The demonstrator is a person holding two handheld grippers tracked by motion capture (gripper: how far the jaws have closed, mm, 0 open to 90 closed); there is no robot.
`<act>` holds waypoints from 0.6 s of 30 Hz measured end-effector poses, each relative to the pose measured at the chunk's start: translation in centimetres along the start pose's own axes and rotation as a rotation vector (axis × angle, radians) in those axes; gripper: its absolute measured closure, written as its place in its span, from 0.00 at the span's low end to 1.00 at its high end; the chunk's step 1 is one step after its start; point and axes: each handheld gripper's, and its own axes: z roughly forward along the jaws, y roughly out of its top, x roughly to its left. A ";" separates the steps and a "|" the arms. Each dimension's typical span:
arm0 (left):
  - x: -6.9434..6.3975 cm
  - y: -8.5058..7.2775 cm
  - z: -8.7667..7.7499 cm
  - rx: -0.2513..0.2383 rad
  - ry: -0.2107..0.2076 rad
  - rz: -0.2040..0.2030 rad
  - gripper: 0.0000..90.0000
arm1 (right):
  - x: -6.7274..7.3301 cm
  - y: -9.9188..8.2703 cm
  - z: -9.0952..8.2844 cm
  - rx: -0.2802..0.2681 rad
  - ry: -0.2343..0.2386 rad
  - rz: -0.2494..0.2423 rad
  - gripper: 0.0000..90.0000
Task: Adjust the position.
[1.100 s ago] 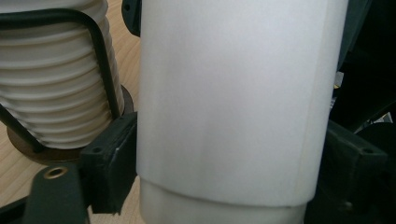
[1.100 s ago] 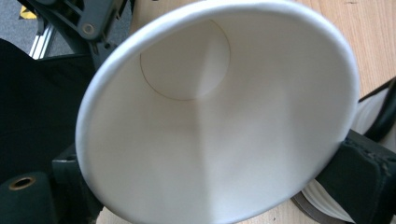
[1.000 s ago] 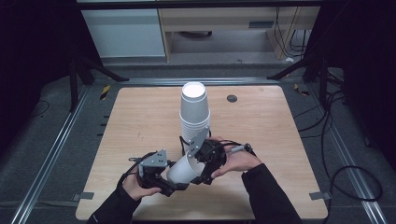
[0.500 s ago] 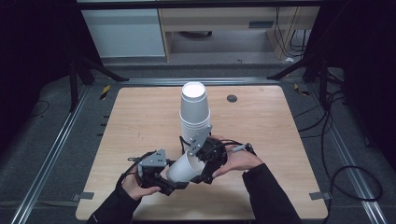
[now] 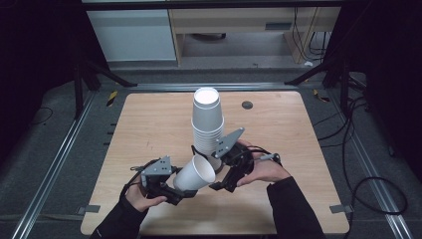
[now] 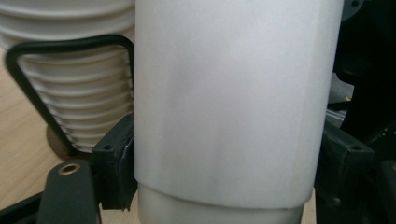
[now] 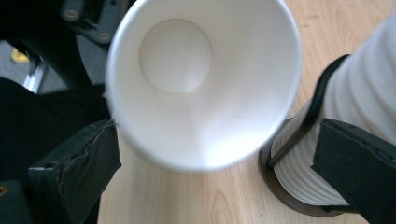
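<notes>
The left gripper (image 5: 186,191) pinches a white paper cup (image 5: 195,174) between its fingers (image 6: 112,168), pads pressed on the cup's wall, holding it tilted above the counter (image 5: 149,124) with its mouth toward the right gripper (image 5: 224,181). The right gripper's fingers (image 7: 74,163) have just been opening and now stand spread on either side of the cup's rim, not touching it. Just behind both stands the cup stack (image 5: 208,124), upside down in a black wire holder (image 6: 28,88) on the counter.
</notes>
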 end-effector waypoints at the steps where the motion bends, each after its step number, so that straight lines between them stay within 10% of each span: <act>1: 0.1 0.0 -0.1 -0.003 0.006 0.002 0.24 | 0.0 -0.4 -0.4 -0.024 -0.006 0.013 0.01; 18: -0.7 0.1 1.2 -0.046 0.019 0.025 0.24 | 0.6 -3.4 0.2 -0.200 -0.033 0.133 0.01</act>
